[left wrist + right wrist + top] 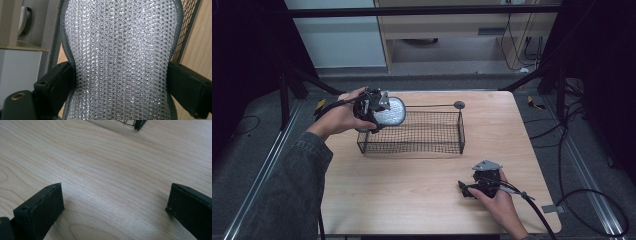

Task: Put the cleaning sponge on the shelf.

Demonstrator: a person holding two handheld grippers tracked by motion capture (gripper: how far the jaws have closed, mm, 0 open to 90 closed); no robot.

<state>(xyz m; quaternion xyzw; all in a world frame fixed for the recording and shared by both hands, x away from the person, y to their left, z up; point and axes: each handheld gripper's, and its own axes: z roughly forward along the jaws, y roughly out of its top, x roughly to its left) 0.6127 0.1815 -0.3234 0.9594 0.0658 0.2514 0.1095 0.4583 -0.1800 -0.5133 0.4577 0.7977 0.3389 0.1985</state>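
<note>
A silvery mesh-covered pad with a grey rim (392,111) hangs over the left end of the black wire basket (437,145). My left gripper (377,112) is shut on it. In the left gripper view the pad (120,57) stands between the two black jaws, which press its sides inward. My right gripper (468,190) rests low on the table near the front right, open. In the right gripper view its jaws stand wide apart with bare wood (112,195) between them.
The basket sits at the back middle of the wooden table (412,200); its long handle with a round end (459,105) runs along the back. A corner of the basket (136,123) shows at the top of the right gripper view. Cables trail off the table's right side.
</note>
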